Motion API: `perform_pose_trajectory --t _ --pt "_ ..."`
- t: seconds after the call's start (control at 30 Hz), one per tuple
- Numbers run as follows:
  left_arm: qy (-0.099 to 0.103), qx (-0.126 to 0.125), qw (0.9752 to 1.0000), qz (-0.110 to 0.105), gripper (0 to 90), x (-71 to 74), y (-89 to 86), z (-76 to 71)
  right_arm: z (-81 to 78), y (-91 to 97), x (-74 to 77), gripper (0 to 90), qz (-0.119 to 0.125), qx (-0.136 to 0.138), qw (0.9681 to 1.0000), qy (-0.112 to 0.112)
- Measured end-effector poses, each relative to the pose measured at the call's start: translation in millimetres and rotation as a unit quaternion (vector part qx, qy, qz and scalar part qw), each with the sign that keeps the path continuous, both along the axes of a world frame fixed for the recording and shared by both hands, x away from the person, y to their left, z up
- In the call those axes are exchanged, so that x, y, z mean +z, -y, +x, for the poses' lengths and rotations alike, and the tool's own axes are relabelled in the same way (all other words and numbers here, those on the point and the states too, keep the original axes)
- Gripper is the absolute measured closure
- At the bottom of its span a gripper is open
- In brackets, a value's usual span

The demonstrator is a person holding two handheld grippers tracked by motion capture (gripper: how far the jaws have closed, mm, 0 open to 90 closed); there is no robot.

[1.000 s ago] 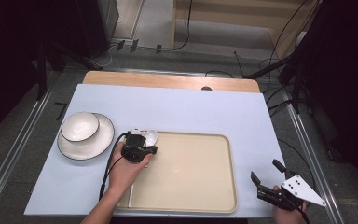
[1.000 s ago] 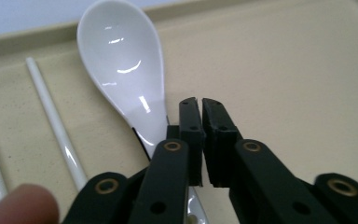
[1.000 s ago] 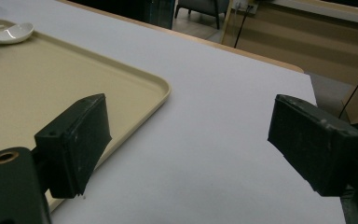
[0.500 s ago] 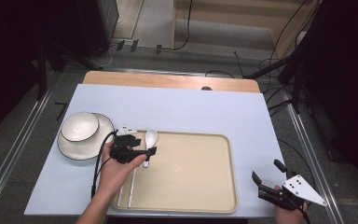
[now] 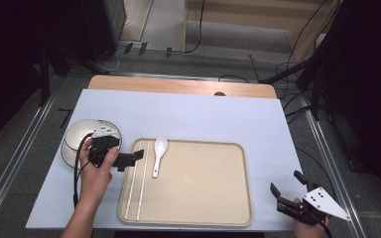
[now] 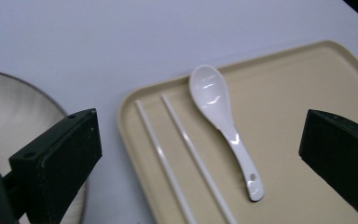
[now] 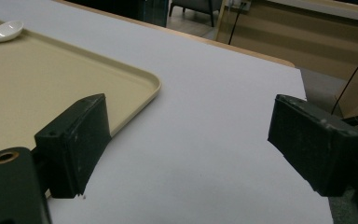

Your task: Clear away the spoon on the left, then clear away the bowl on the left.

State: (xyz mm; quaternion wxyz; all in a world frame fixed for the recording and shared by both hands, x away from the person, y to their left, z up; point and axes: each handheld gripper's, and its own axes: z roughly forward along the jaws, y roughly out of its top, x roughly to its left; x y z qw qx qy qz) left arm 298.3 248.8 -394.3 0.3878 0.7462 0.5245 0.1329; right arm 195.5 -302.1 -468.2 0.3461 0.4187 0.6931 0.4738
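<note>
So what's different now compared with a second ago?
The left gripper let go of the white ceramic spoon: its fingers have just been opening, nothing between them now, and it drew back left toward the white bowl on its plate. The spoon now lies on the beige plastic tray beside the two white chopsticks. The right gripper stayed put, open.

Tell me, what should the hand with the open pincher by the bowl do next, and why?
Probably reach for the bowl on its plate, to carry it onto the tray. The spoon and chopsticks already lie on the tray, the left gripper has just been opening with nothing between its jaws, and the bowl sits right beside it, off the tray.
</note>
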Motion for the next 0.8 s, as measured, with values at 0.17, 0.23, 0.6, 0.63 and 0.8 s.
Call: perform_pose_trajectory --t 0.17,0.23,0.6,0.63,0.8 --pt "0.004 0.026 0.9996 0.013 0.0 5.0 -18.4 1.7 -0.4 -0.6 0.3 13.0 -0.003 0.0 1.0 -0.001" --pt "0.005 0.033 0.9994 0.009 0.0 6.2 -26.1 1.8 -0.8 -0.6 0.5 13.0 -0.002 -0.001 1.0 -0.001" --pt "0.011 0.067 0.9977 0.0 0.0 10.9 -66.0 1.1 -1.5 -1.3 2.5 13.0 -0.005 0.003 1.0 0.003" --pt "0.01 0.07 0.9975 0.0 0.0 11.0 -69.0 1.1 -1.3 -1.3 2.4 13.0 -0.004 0.003 1.0 0.003" --pt "0.005 0.092 0.9957 -0.008 0.0 12.2 -86.6 2.2 -1.5 -2.3 2.1 13.0 -0.005 0.008 1.0 0.003"
